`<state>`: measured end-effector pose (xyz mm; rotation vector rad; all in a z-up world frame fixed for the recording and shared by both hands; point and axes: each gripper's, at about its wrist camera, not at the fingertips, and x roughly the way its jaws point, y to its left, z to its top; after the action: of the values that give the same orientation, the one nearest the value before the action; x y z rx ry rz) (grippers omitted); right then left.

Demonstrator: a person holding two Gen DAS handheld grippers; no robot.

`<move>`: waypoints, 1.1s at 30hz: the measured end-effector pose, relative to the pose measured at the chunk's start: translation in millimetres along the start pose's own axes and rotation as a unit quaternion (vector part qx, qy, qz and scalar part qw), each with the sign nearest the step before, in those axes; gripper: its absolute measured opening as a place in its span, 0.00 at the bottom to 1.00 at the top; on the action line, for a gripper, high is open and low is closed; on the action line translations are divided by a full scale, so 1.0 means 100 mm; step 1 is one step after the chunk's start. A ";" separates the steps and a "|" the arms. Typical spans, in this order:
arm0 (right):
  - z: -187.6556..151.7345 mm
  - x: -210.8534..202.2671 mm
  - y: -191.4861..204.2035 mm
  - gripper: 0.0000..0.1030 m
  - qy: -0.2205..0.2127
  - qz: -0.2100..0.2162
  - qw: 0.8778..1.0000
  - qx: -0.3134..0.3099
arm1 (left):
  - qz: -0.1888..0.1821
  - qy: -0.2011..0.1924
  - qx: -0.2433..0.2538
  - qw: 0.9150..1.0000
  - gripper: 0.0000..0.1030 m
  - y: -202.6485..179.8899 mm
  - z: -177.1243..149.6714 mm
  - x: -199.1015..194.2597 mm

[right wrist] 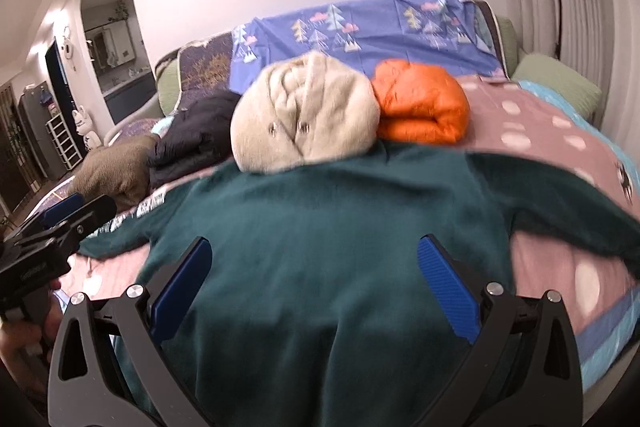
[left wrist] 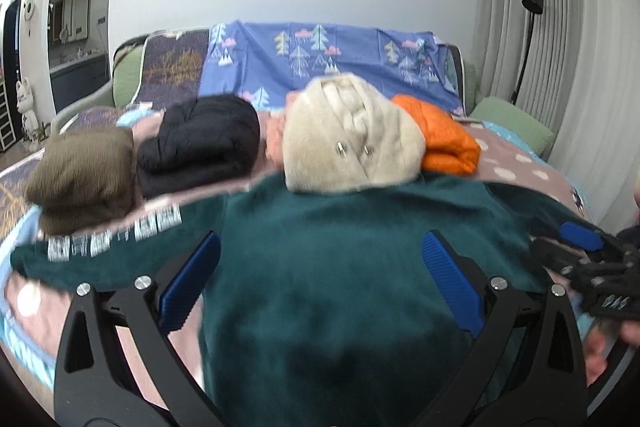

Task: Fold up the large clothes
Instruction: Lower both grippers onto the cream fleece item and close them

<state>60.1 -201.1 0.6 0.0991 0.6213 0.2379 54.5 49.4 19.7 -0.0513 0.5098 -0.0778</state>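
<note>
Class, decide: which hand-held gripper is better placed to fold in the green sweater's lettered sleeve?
Left. The lettered sleeve lies spread beside the open left hand-held gripper; the right hand-held gripper, also open, sits across the sweater body from it.

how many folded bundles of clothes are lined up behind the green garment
4: a brown one far left, a black one next, a cream one in the middle, an orange one at right. More could be hidden behind them.

White print on the green sweater [left wrist: 340, 267] sleeve is motion-blurred, unreadable. Sweater hem is cut off by bottom edge in both views. Black jacket [right wrist: 192, 143] is partly hidden behind the cream coat [right wrist: 304, 123] in right wrist view. Right hand-held gripper [left wrist: 592, 259] is cut off at frame edge, blurred.
</note>
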 end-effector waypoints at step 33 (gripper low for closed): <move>1.95 2.83 -1.06 0.71 0.031 0.124 0.992 -0.019 | -0.112 0.058 -0.009 0.992 0.66 0.64 1.34 3.14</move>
<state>417.2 -237.2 -18.4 0.1342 0.6654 0.4952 397.2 89.2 -20.5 -0.1228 0.6201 -0.2966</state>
